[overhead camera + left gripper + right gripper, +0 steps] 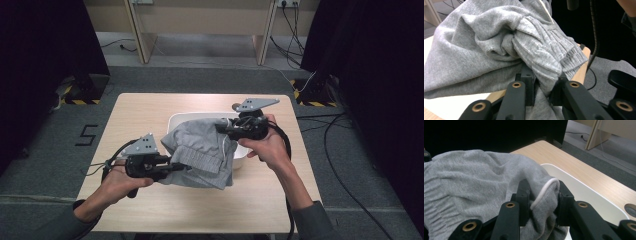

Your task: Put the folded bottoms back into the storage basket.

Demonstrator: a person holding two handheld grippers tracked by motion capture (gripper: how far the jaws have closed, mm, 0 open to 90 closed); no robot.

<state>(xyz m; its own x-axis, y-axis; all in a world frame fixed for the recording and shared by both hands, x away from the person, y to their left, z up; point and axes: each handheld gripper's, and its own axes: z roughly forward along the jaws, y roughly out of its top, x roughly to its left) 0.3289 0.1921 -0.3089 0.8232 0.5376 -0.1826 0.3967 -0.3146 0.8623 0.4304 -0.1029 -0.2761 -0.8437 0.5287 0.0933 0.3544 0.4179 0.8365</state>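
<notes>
1. The left gripper (172, 167) is pinching soft grey ribbed clothing (202, 150), jaws clamped on a fold.
2. The right gripper (222, 127) is clamping its white-corded edge.
3. The clothing is draping over the white tub (176, 120) mid-tabletop.

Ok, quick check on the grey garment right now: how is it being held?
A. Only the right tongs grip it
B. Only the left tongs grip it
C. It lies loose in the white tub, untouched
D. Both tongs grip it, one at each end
D: the left tongs are shut on a fold of the grey garment, and the right tongs pinch its edge with the white cord, above the white tub.
</notes>
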